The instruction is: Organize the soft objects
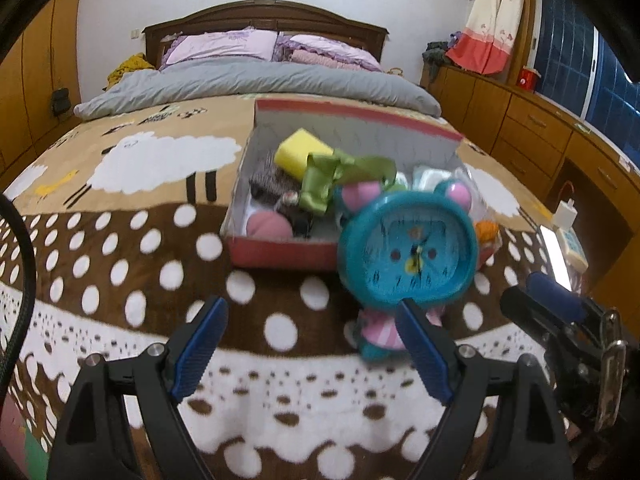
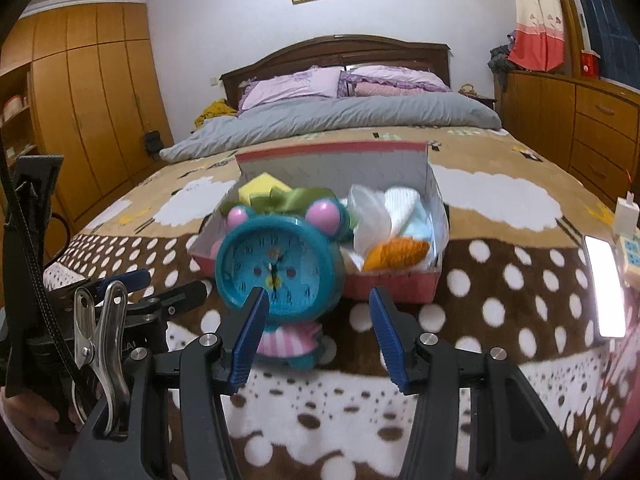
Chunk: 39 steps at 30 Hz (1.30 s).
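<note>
A red cardboard box (image 1: 280, 254) (image 2: 392, 282) sits on the bed blanket. It holds a yellow sponge (image 1: 302, 154) (image 2: 260, 189), a green ribbon (image 1: 340, 180) (image 2: 296, 198), a pink soft ball (image 1: 266, 226), dark fabric (image 1: 272, 188), white and pale blue cloths (image 2: 396, 208) and an orange yarn piece (image 2: 400, 254) (image 1: 486, 230). A teal toy alarm clock (image 1: 410, 256) (image 2: 276, 264) stands on the blanket in front of the box. My left gripper (image 1: 312, 344) is open and empty, with the clock by its right finger. My right gripper (image 2: 316, 332) is open and empty, with the clock by its left finger.
The bed has a brown polka-dot and sheep blanket (image 1: 140, 248) (image 2: 500, 312), a grey duvet (image 1: 256, 80) and purple pillows (image 2: 296, 84) at the headboard. Wooden wardrobes (image 2: 88, 120) stand left, drawers (image 1: 532, 128) right. A lit phone (image 2: 606, 286) and a charger (image 1: 566, 214) lie at the right.
</note>
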{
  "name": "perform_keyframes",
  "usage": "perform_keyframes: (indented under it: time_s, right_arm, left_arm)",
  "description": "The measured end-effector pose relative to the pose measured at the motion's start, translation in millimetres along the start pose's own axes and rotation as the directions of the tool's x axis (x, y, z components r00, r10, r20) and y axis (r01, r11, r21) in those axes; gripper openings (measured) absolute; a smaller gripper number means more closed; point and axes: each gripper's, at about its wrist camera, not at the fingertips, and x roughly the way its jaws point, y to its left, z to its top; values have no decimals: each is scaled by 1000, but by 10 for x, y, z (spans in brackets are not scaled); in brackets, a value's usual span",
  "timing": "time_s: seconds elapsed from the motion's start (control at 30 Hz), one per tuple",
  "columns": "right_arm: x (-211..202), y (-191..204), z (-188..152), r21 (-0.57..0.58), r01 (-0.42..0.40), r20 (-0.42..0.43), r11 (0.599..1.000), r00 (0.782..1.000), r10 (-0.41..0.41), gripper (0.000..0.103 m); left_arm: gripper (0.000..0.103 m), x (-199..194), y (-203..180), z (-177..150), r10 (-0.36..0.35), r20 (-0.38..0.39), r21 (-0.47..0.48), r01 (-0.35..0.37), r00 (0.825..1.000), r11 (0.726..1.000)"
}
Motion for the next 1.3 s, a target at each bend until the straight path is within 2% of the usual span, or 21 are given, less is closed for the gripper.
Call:
perform_keyframes:
  time_s: [0.2, 0.57, 0.8, 1.07, 1.3]
  right_arm:
    - [30, -15, -195, 36, 19, -35, 999, 999, -18, 54]
    - [202, -119, -453, 87, 55, -125, 995, 991, -44, 54]
    - [242, -145, -480, 78, 66, -135, 995, 989, -55, 54]
    - [252, -134, -496, 79, 65, -141, 995, 988, -53, 54]
    - [268, -150, -502, 86, 67, -147, 994, 988, -54, 54]
  left_arm:
    - [89, 106, -23, -197, 4, -56, -7, -5, 998, 1000]
    - [89, 312, -96, -369, 12, -106, 17, -10, 994, 1000]
    - [89, 379, -106, -399, 17, -125, 17, -15, 992, 1000]
    - [89, 476, -92, -423, 55, -154, 14, -54, 987, 998]
    - [89, 500, -80, -421, 44, -157, 16, -42, 987, 999]
